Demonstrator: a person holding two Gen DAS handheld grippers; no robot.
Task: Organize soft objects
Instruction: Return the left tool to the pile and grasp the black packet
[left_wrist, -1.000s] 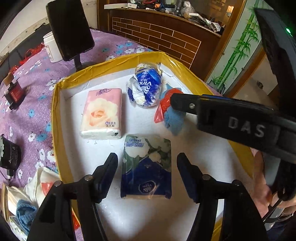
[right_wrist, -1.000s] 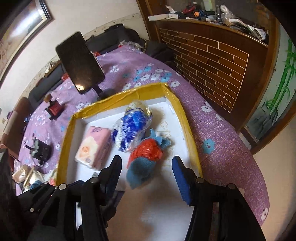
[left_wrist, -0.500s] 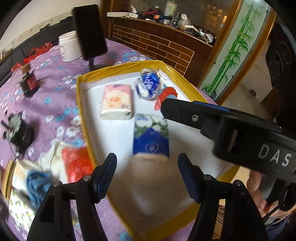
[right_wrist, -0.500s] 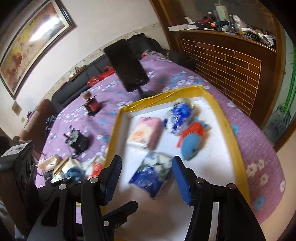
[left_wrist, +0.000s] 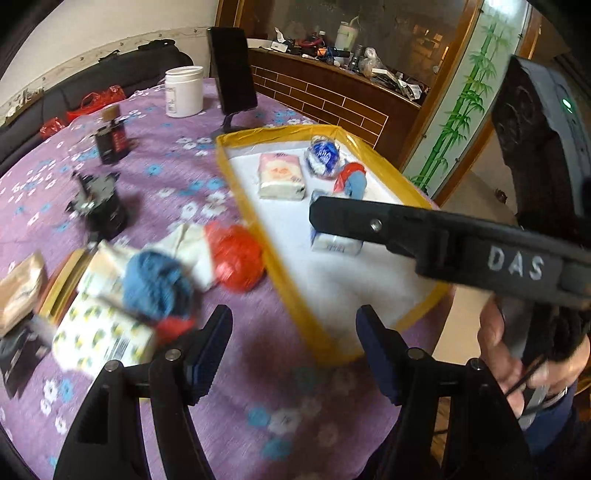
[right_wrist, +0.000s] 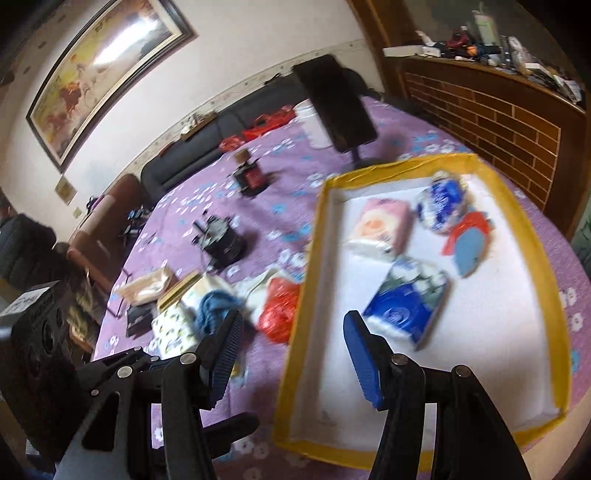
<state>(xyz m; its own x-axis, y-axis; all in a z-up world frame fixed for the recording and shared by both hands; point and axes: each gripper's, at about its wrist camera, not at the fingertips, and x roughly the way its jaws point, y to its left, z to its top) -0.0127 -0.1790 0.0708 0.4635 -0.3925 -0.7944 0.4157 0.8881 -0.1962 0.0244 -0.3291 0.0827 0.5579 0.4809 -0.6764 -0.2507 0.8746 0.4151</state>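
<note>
Blue tissue pack (left_wrist: 334, 242) half behind right tongs (right_wrist: 293, 352)

A tray (right_wrist: 546, 295) is set on the table (right_wrist: 258, 206), right side. In it, a tissue pack (right_wrist: 380, 225) is placed at the far left, a wrapped roll (right_wrist: 441, 201) right of it, a cloth bundle (right_wrist: 467, 243) nearer, and a second tissue pack (right_wrist: 410, 302) nearest. A pile of packs and cloths (right_wrist: 207, 306) is left of the tray. A phone stand (right_wrist: 338, 107) is behind the tray, with a jar (right_wrist: 314, 122) just behind the stand.
</note>
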